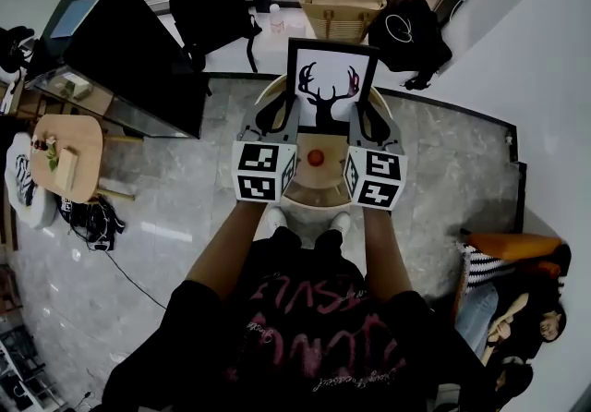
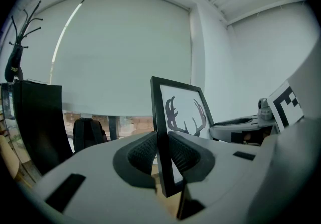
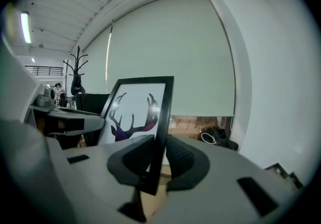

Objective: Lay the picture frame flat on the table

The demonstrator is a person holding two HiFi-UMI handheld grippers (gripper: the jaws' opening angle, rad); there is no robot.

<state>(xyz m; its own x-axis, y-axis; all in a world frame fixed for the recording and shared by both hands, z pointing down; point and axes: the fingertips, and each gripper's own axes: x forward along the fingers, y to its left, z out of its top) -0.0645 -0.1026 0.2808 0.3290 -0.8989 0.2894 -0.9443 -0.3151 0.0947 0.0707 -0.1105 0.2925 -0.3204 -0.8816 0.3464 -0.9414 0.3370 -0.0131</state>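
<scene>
The black picture frame (image 1: 330, 87) with a deer-antler print stands upright over the small round wooden table (image 1: 319, 190). My left gripper (image 1: 281, 113) is shut on the frame's left edge and my right gripper (image 1: 367, 116) on its right edge. In the left gripper view the frame (image 2: 181, 112) runs edge-on between the dark ribbed pads (image 2: 143, 155), and the left gripper (image 2: 161, 160) clamps it. The right gripper view shows the frame (image 3: 135, 112) pinched the same way by the right gripper (image 3: 156, 162). The frame's bottom edge is hidden behind the jaws.
A small red object (image 1: 316, 158) lies on the table between the grippers. Beyond stand a black backpack (image 1: 211, 8), a dark panel (image 1: 138, 50), a tan box (image 1: 340, 13) and a black bag (image 1: 409, 36). A low wooden table (image 1: 69, 156) is at left; a seated person (image 1: 517, 299) at lower right.
</scene>
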